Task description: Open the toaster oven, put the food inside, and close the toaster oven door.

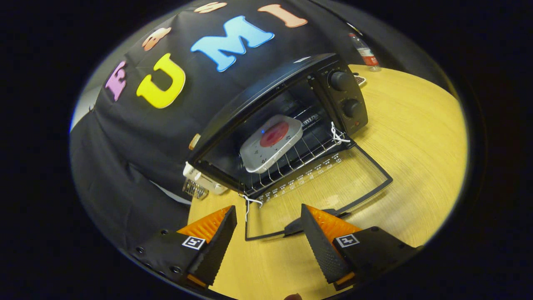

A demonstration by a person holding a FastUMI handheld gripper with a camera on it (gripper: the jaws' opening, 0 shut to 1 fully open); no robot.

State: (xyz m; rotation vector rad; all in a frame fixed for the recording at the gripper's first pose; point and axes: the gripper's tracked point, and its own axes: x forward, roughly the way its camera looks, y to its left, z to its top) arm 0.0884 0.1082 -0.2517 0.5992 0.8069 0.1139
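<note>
A black toaster oven (291, 83) stands on the wooden table (416, 137), its glass door (333, 183) folded down flat toward me. Inside, on the wire rack (308, 150), rests a white tray of food (270, 143) with a red round piece in its middle. My gripper (268, 216) hovers open just in front of the lowered door, nothing between its fingers. The door's handle (297, 227) lies between the fingers, close to the right one.
Two black knobs (341, 81) sit on the oven's right panel. A plastic bottle (364, 52) stands at the table's far edge behind the oven. A white object (204, 179) sits beside the oven's left side. White strings (339, 133) hang at the door hinges.
</note>
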